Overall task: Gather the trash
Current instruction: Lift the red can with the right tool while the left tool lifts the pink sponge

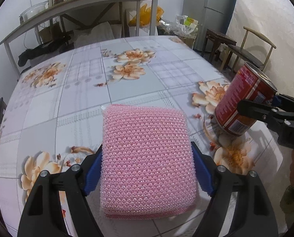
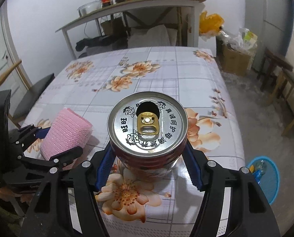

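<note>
Pink sponge (image 1: 147,158) clamped in left gripper (image 1: 147,169) jaws, opened can (image 2: 147,127) in right gripper (image 2: 148,158), bin (image 2: 265,177) at 4 o'clock.

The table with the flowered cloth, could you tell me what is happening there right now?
A person is working with a gripper in each hand. The left gripper is clamped on a pink scrubbing pad, and the right gripper holds an opened red can by its sides. Both sit just above the table. A blue basket with bits inside stands on the floor beside it.
</note>
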The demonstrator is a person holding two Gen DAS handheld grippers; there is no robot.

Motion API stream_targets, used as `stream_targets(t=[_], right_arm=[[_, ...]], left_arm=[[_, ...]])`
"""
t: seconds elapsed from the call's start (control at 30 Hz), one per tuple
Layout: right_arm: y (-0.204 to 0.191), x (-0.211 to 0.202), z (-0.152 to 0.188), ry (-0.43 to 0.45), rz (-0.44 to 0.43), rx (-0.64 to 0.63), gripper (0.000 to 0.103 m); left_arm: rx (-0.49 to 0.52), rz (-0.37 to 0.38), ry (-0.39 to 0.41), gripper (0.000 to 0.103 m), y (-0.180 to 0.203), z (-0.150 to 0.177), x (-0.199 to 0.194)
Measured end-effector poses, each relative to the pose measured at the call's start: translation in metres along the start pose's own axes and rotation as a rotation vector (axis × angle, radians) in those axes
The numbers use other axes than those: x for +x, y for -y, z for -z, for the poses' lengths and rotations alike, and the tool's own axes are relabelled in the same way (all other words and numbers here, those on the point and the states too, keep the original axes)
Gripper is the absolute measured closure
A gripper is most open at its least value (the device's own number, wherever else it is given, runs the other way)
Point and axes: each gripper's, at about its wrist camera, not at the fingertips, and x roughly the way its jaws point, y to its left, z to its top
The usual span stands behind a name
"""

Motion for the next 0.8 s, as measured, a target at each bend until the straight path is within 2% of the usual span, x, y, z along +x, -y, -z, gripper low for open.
stream_targets(t=[0.43,0.8], right_arm=[[0.033,-0.029,0.016,0.023,0.031,0.051,0.041],[0.04,-0.039,0.022,0.032,0.026,0.061,0.041]], left_arm=[[0.103,0.002,0.014,0.025,0.047,-0.013,-0.005],[0.15,-0.019,0.044,0.025,0.069,-0.017,-0.017]])
